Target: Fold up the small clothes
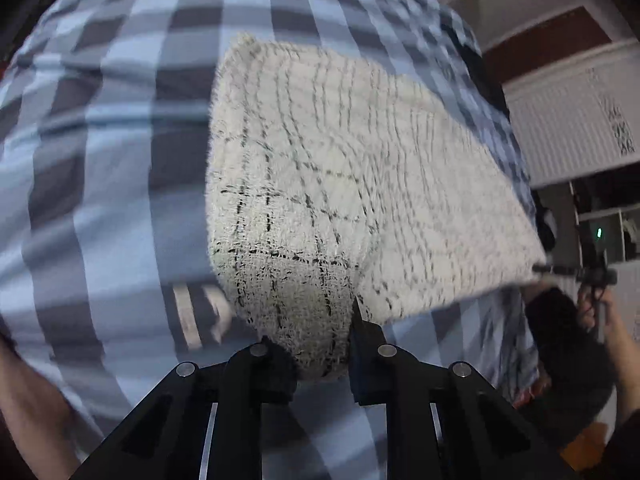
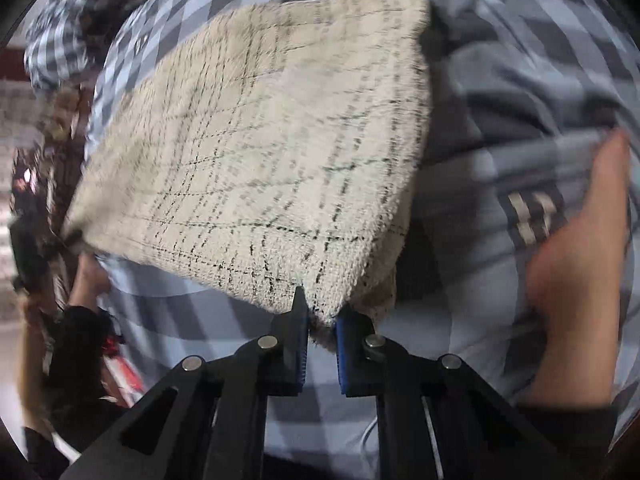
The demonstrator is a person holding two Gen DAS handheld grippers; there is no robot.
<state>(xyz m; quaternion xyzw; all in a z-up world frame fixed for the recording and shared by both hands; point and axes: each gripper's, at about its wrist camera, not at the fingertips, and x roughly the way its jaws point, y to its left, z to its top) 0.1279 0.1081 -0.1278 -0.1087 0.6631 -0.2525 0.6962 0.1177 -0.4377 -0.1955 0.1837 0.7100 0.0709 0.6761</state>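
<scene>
Lifting the cream cloth (image 1: 320,168) off the checked bedsheet (image 1: 100,140), left gripper (image 1: 320,360) and right gripper (image 2: 322,340) each clamp a near corner (fabric pinched); next, carry them over.

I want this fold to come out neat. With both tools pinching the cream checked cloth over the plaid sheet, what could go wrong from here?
The right tool pinches only the very corner of the cream cloth, so it could slip out. The left tool holds a bunched edge, which may fold crooked.
</scene>
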